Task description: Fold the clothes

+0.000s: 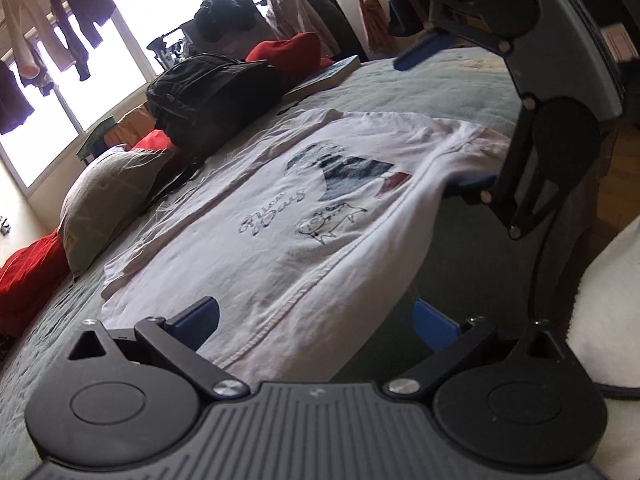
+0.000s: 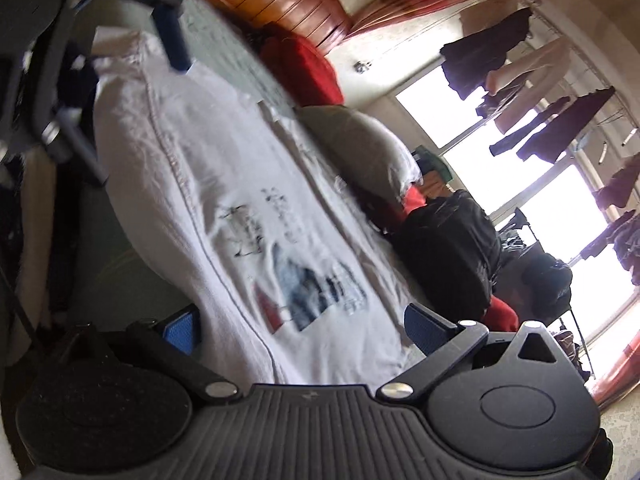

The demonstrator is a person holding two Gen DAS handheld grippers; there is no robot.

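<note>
Much of the right wrist view is blurred by motion, so the print on the white T-shirt (image 2: 224, 200) is smeared there, and the left gripper (image 2: 120, 64) at the upper left of that frame is only a dark, indistinct shape with one blue finger visible over the shirt's edge. In the left wrist view the lower part of the T-shirt (image 1: 280, 216) is cut off behind the gripper body at the bottom of the frame, and the near side of the bed (image 1: 440, 84) under the lifted cloth lies in deep shadow. The far window is overexposed, so the hanging clothes (image 1: 80, 4) are seen only as silhouettes. The jaws of the left gripper (image 1: 316, 320) are seen spread wide apart, with the shirt's hem passing between the blue fingers (image 1: 200, 320); whether the cloth is touched by either pad cannot be told. The right gripper (image 1: 448, 120), at the right of the left wrist view, is also held apart, its lower finger tucked under the raised shirt edge and its upper finger well above the cloth. In its own view the right gripper (image 2: 298, 330) is likewise wide open, with the shirt lying between the fingers. The T-shirt is spread print-up on the green bed, beside a black backpack (image 1: 208, 92), a grey pillow (image 1: 108, 200) and red cushions (image 1: 292, 52).
</note>
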